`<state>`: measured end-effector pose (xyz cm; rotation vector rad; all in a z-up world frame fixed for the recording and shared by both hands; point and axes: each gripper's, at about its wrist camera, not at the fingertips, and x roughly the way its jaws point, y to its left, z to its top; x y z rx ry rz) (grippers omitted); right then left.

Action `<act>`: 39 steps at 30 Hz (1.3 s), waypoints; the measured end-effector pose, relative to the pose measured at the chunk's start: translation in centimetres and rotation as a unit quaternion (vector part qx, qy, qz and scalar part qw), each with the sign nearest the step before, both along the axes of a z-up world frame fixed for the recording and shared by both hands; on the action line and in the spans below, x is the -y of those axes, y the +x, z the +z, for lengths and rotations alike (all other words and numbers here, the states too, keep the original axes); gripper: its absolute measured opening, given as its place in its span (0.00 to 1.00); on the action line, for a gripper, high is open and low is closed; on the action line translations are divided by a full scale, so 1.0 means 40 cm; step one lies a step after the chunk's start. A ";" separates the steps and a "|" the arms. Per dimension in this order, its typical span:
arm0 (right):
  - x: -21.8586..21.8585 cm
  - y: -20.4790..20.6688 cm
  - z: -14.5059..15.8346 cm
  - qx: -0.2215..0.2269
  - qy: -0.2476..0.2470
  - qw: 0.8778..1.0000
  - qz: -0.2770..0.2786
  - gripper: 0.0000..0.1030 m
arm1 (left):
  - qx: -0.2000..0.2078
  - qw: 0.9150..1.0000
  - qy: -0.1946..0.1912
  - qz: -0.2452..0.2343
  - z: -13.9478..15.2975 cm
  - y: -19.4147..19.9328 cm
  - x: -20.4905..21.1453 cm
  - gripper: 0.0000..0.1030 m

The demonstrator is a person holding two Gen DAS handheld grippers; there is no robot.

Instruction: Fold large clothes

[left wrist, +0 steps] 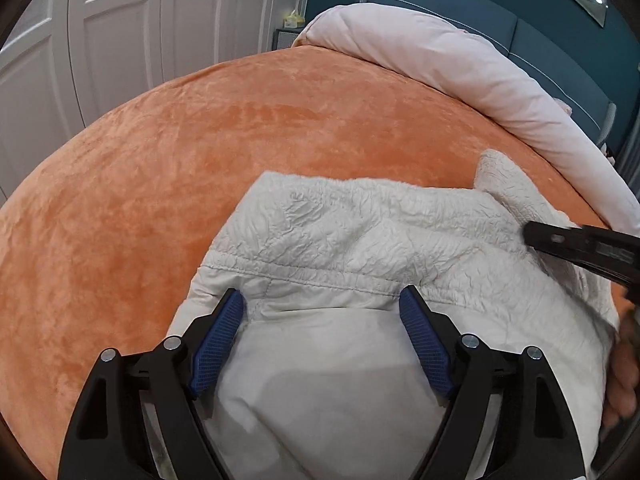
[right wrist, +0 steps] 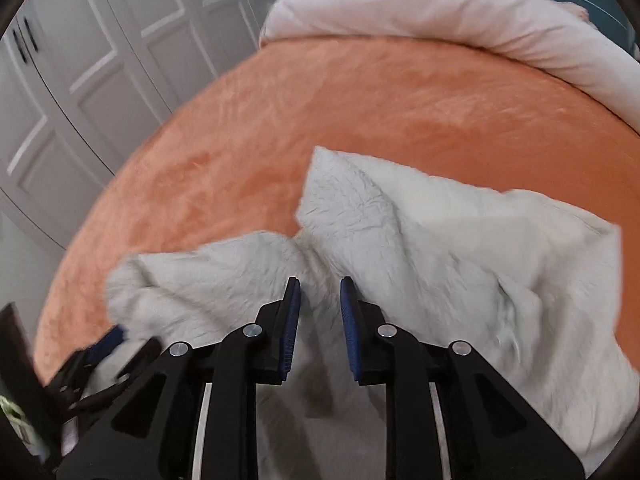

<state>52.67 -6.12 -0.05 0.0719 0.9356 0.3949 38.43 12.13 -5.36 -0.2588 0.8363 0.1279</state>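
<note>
- One cream garment point(left wrist: 360, 248), crinkled on its outer face and fleecy at its turned-over edges, was spread on the orange bed cover point(left wrist: 160, 180), directly under and ahead of both sets of fingers.
- The left gripper point(left wrist: 322, 300) was held with its jaws spread wide and nothing between them; a stitched seam was seen just beyond its fingertips point(left wrist: 232, 300), and smoother lining lay between the fingers.
- The right gripper point(right wrist: 320, 286) was seen with a narrower gap between its pads point(right wrist: 294, 292); a raised pinch of fabric stood in that gap, but a firm grip could not be confirmed, so it was judged released.
- The garment was judged soft, limp and fairly bulky, light for its size, and likely to sag and slide once lifted; the thick seam or a hem corner was judged the surest place for a hold, since loose single layers could slip from the pads.
- A fleecy flap point(right wrist: 360, 200) was folded up ahead of the right fingers, and its far edge was left lying free on the cover.
- Much open cover was seen ahead of and to the left of the fingers, so room for a fold was judged ample.
- A rolled pale duvet point(left wrist: 460, 64) bounded the far side, well apart from the fingertips, and white wardrobe doors point(left wrist: 120, 28) stood beyond the bed's left edge.
</note>
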 end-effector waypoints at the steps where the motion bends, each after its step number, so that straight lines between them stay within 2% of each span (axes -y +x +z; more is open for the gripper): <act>1: 0.011 0.023 -0.008 0.001 0.001 1.000 -0.010 0.06 | 0.002 1.000 0.001 0.001 -0.003 -0.001 -0.002 0.76; 2: 0.039 0.052 -0.019 0.003 0.000 0.999 -0.043 0.00 | 0.003 1.000 0.003 0.000 -0.005 -0.002 0.000 0.76; 4: 0.113 0.066 -0.011 0.021 0.056 0.991 -0.116 0.00 | 0.002 1.000 0.008 0.001 -0.010 -0.001 0.001 0.76; 5: 0.132 0.049 0.004 0.043 0.055 0.986 -0.150 0.00 | 0.002 1.000 0.008 0.001 -0.012 0.000 -0.001 0.76; 6: 0.154 0.024 0.021 0.068 0.054 0.979 -0.184 0.05 | 0.003 1.000 0.007 0.001 -0.013 -0.002 0.001 0.77; 8: 0.220 -0.045 0.044 0.092 0.112 0.969 -0.200 0.04 | 0.005 1.000 0.007 0.000 -0.015 -0.003 0.003 0.77; 11: 0.291 -0.151 0.053 0.108 0.110 0.963 -0.220 0.04 | 0.011 1.000 0.008 -0.003 -0.016 -0.004 0.003 0.77; 12: 0.316 -0.183 0.040 0.104 0.092 0.963 -0.229 0.04 | 0.011 1.000 0.008 -0.003 -0.016 -0.004 0.003 0.77; 14: 0.362 -0.197 -0.022 0.058 0.054 0.965 -0.249 0.04 | 0.011 1.000 0.011 -0.004 -0.016 -0.005 0.006 0.77; 15: 0.391 -0.201 -0.054 0.038 0.065 0.964 -0.257 0.00 | 0.011 1.000 0.012 -0.005 -0.016 -0.005 0.008 0.78; 16: 0.433 -0.213 -0.076 0.024 0.118 0.958 -0.262 0.00 | 0.011 1.000 0.016 -0.006 -0.015 -0.005 0.012 0.78; 17: 0.447 -0.228 -0.065 0.030 0.122 0.952 -0.278 0.00 | 0.010 1.000 0.018 -0.005 -0.014 -0.004 0.012 0.78; 19: 0.447 -0.259 -0.025 0.060 0.096 0.949 -0.295 0.04 | 0.009 1.000 0.011 -0.004 -0.014 -0.004 0.006 0.78; 20: 0.444 -0.276 -0.007 0.073 0.104 0.951 -0.282 0.04 | 0.009 1.000 0.009 -0.005 -0.014 -0.005 0.003 0.78; 22: 0.436 -0.283 0.000 0.071 0.101 0.958 -0.261 0.04 | 0.008 1.000 0.010 -0.006 -0.014 -0.005 0.002 0.78; 23: 0.424 -0.270 -0.020 0.047 0.085 0.965 -0.243 0.04 | 0.007 1.000 0.013 -0.007 -0.013 -0.006 0.004 0.78; 25: 0.413 -0.243 -0.072 -0.003 0.055 0.971 -0.233 0.00 | 0.007 1.000 0.016 -0.009 -0.012 -0.008 0.006 0.79; 27: 0.432 -0.258 -0.068 -0.002 0.081 0.965 -0.248 0.00 | 0.003 1.000 0.021 -0.014 -0.010 -0.014 0.005 0.79; 28: 0.438 -0.282 -0.044 0.010 0.084 0.963 -0.256 0.04 | 0.000 1.000 0.023 -0.016 -0.008 -0.019 0.004 0.79; 31: 0.445 -0.379 0.011 0.035 0.107 0.964 -0.240 0.06 | -0.009 0.999 0.019 -0.035 0.006 -0.047 -0.012 0.79; 33: 0.451 -0.478 0.039 0.055 0.086 0.966 -0.236 0.28 | -0.010 0.999 0.003 -0.042 0.028 -0.085 -0.034 0.78; 34: 0.454 -0.502 0.040 0.057 0.080 0.967 -0.236 0.51 | -0.006 0.999 -0.010 -0.041 0.043 -0.116 -0.051 0.78; 35: 0.464 -0.531 0.034 0.055 0.073 0.967 -0.239 0.62 | -0.004 0.999 -0.018 -0.043 0.052 -0.133 -0.060 0.78; 38: 0.453 -0.578 -0.016 0.016 0.075 0.969 -0.237 0.61 | -0.009 0.999 -0.033 -0.025 0.060 -0.187 -0.089 0.82; 39: 0.446 -0.582 -0.033 0.005 0.084 0.969 -0.234 0.54 | -0.019 0.999 -0.037 -0.018 0.052 -0.196 -0.096 0.82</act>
